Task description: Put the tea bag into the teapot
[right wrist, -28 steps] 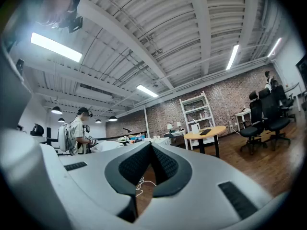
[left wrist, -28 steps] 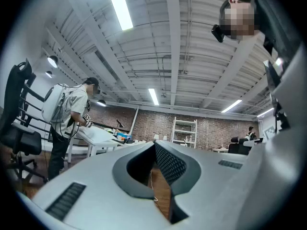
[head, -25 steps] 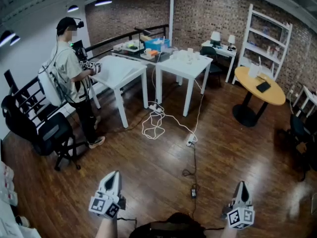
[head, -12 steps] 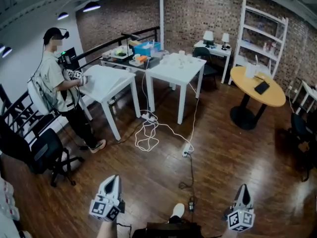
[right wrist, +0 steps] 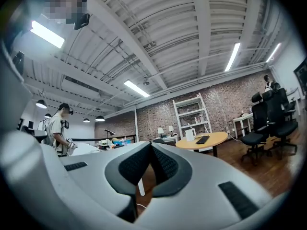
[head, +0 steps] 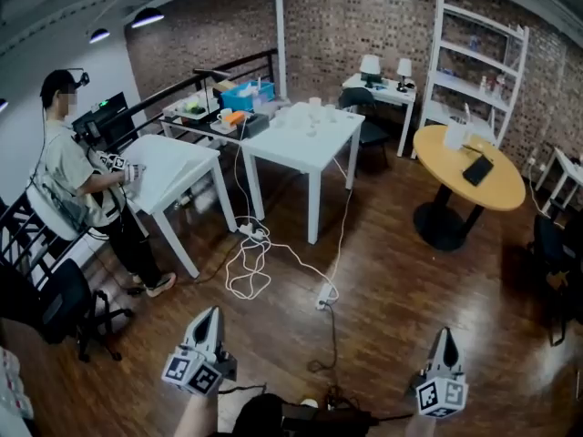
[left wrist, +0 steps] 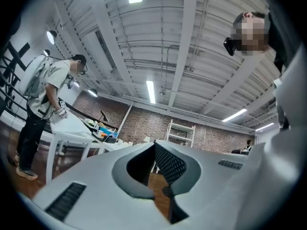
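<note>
I cannot make out a tea bag or a teapot in any view. Small white items (head: 311,114) stand on the white table (head: 296,144) across the room, too small to tell apart. My left gripper (head: 209,313) and my right gripper (head: 444,333) are held out over the wooden floor, far from the table. In the left gripper view the left gripper (left wrist: 154,145) has its jaws closed together with nothing between them. The right gripper (right wrist: 151,145) is shut and empty as well.
Another person (head: 77,176) stands at a second white table (head: 173,167) on the left. White cables (head: 250,267) and a power strip lie on the floor. A round yellow table (head: 465,167), a white shelf (head: 474,62) and a black chair (head: 55,303) stand around.
The whole room has slid left and come nearer in the head view, as I walk toward the tables. Both grippers keep their place in the picture and stay shut.
</note>
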The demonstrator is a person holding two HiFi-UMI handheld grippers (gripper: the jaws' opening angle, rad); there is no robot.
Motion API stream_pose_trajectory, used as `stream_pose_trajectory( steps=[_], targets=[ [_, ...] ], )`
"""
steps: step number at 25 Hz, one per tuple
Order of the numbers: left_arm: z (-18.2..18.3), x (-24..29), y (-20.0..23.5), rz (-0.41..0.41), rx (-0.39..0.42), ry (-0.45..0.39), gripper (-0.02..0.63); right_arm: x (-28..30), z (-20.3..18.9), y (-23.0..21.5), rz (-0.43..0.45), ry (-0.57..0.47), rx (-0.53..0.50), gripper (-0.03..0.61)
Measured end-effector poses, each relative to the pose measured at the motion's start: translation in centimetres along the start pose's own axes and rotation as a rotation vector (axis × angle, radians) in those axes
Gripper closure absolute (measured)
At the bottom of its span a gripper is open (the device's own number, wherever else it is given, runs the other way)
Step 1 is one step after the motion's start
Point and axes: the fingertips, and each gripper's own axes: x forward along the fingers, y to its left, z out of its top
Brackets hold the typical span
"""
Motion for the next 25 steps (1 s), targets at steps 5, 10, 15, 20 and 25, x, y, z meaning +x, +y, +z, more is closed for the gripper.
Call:
stream_pose_trajectory(
  steps=[5,10,15,20,25],
  targets=[
    [-3.7,7.3,-0.3,-0.035,0.002,0.066,0.62,4.1,-1.3,-2.9,-0.046,0.057,-0.005,0.574],
    [-6.3,16.6,2.0,-0.082,-0.008,0.106,0.62,9.5,-2.4,-5.7,-0.138,0.083,-0.014,0.574],
    [-7.6,29.4,6.1,-0.159,-0.029,0.129,0.62,18.7,-1.6,-6.7,-0.255,0.049,-0.014,0.574],
    [-6.9,41.6,8.7,-0.265,-0.017,0.105,0.62,27.9,1.5,-5.6,-0.277,-0.05,0.002,0.574],
    [-7.3,49.1,8.9,-0.333,-0.04,0.085,0.62,32.0,2.9,-5.5,-0.299,-0.054,-0.07,0.574]
  ],
)
